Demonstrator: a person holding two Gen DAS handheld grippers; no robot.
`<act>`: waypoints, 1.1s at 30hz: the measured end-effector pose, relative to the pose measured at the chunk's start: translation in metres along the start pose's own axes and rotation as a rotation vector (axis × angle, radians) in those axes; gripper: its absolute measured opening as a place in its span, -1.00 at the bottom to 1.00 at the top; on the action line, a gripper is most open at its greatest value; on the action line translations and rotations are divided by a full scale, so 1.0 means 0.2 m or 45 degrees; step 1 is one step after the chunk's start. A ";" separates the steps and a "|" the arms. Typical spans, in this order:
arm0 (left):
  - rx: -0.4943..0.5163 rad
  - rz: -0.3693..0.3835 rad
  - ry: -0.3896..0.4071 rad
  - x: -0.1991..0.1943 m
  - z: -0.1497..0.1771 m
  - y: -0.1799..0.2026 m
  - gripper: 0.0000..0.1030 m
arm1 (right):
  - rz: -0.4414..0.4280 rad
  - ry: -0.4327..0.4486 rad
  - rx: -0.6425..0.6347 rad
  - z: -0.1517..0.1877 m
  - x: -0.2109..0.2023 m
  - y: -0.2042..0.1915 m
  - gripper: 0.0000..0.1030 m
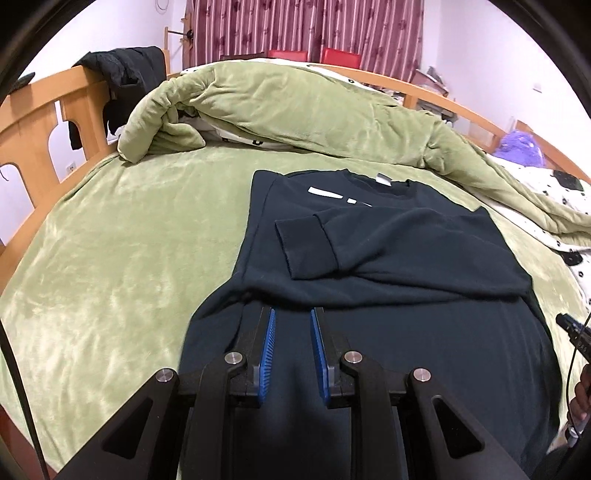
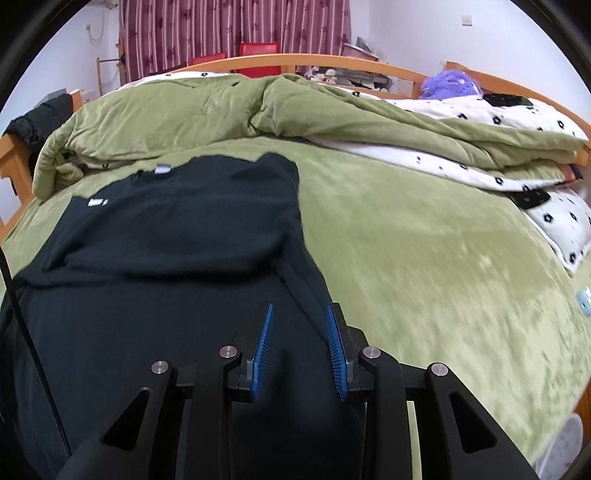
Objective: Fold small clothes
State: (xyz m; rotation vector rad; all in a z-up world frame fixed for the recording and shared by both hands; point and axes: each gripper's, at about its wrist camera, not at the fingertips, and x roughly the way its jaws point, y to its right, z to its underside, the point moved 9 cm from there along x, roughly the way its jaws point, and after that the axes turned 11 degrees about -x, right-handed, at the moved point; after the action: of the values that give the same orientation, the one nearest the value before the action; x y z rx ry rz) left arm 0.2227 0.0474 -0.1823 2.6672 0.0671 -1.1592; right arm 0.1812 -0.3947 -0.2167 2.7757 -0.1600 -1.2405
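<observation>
A dark sweater (image 1: pixel 388 258) lies flat on the green blanket (image 1: pixel 122 240) covering the bed, near its near edge, with one sleeve (image 1: pixel 332 236) folded across the chest. The left gripper (image 1: pixel 291 317) hovers over the sweater's lower left part, its blue pads apart and holding nothing. The right gripper (image 2: pixel 299 314) hangs over the lower right edge, jaws likewise apart. A rumpled green quilt (image 2: pixel 177 110) is heaped along the far edge.

Bedroom: bed (image 1: pixel 110 229), quilt (image 2: pixel 166 110), curtains (image 2: pixel 229 29)
</observation>
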 end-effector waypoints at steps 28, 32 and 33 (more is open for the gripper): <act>-0.230 0.092 -0.290 -0.15 0.77 -0.47 0.15 | -0.219 -0.167 0.032 0.78 -0.30 -0.12 0.10; -0.210 0.092 -0.281 -0.12 0.82 -0.45 0.15 | -0.217 -0.166 0.041 0.78 -0.26 -0.14 0.18; -0.196 0.085 -0.267 -0.12 0.83 -0.44 0.15 | -0.215 -0.167 0.041 0.78 -0.25 -0.14 0.20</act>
State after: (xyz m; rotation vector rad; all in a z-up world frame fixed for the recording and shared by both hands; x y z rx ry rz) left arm 0.0757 0.0966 -0.2921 2.3840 0.0302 -1.3465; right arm 0.0335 -0.3664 -0.2873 2.7835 0.0466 -1.4728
